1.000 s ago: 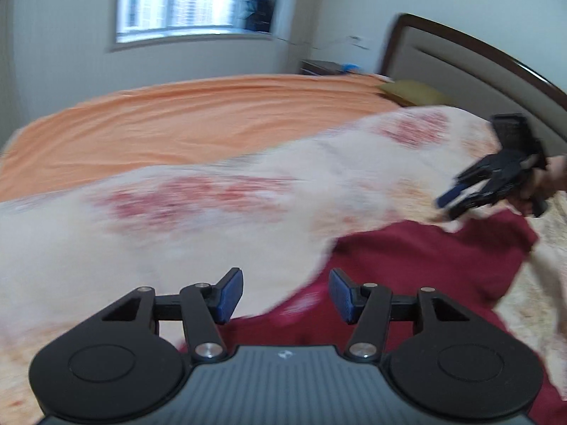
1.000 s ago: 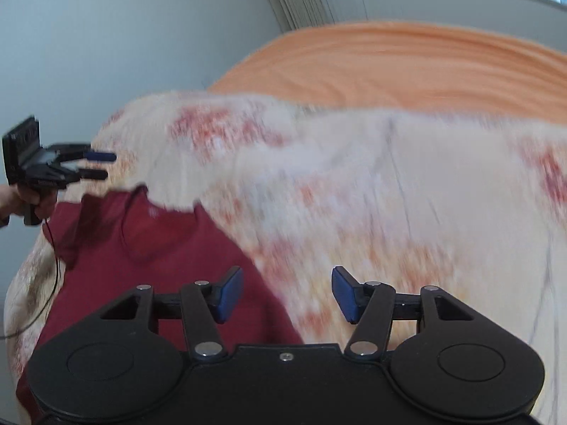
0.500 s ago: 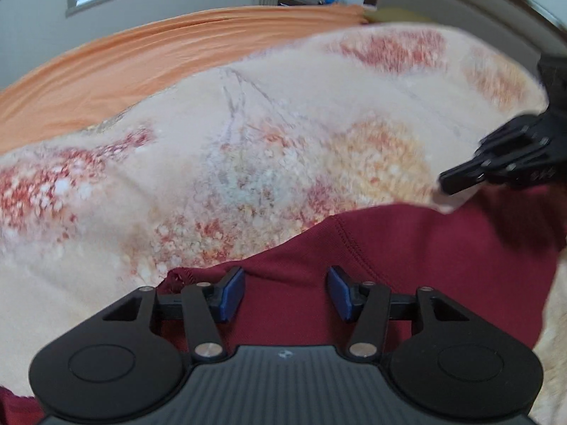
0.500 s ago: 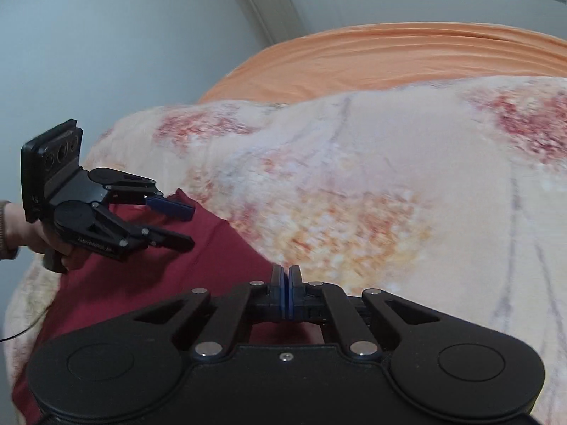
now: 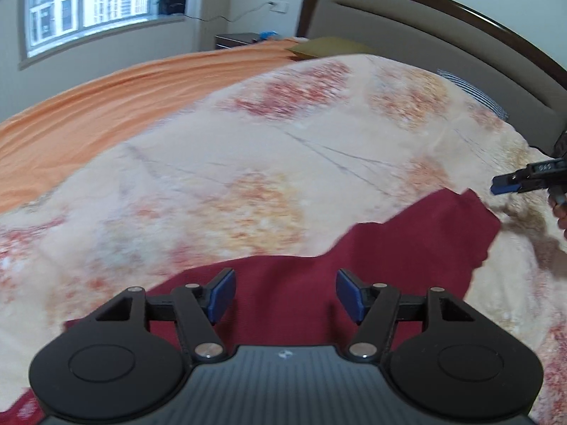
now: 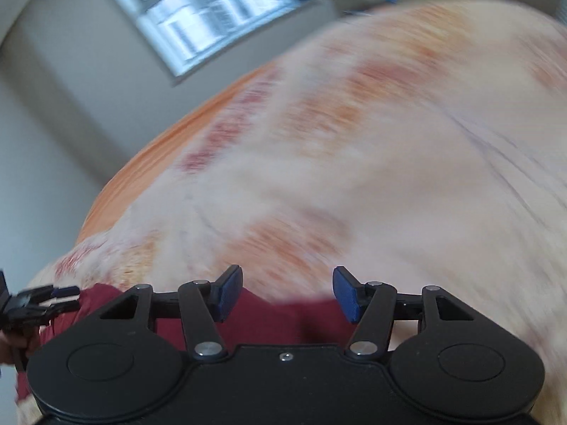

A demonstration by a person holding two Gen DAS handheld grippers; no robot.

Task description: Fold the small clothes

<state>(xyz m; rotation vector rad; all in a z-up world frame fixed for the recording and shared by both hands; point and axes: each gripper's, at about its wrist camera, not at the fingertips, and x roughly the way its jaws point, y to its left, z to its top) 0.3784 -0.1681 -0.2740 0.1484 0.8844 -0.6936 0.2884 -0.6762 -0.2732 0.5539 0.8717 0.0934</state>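
The dark red garment (image 5: 407, 248) lies flat on the floral quilt (image 5: 248, 163), directly under and ahead of the left gripper (image 5: 285, 294), whose blue pads (image 5: 221, 292) are parting with nothing pinched; the cloth shows in the gap only as the surface beneath. From these tongs the garment runs forward and to the right, its long axis slanting toward a far end (image 5: 471, 212) that looks like a sleeve or corner. That end sits just short of the right gripper (image 5: 503, 187), which enters this view from the right edge. In the right wrist view, heavily blurred, the right gripper (image 6: 287, 292) is also spreading its pads (image 6: 345, 294), and nothing is caught between them; a strip of red cloth (image 6: 276, 315) shows just below and behind the fingertips, and the left gripper (image 6: 65, 297) is at the far left edge over the garment's other end. So each tool stands over its own end of the garment: the left is nearer the broad near part, the right nearer the outer tip. Judging from this, the next fold would call for taking hold along that slanted axis, and the orange sheet (image 5: 106, 106) beyond plays no part
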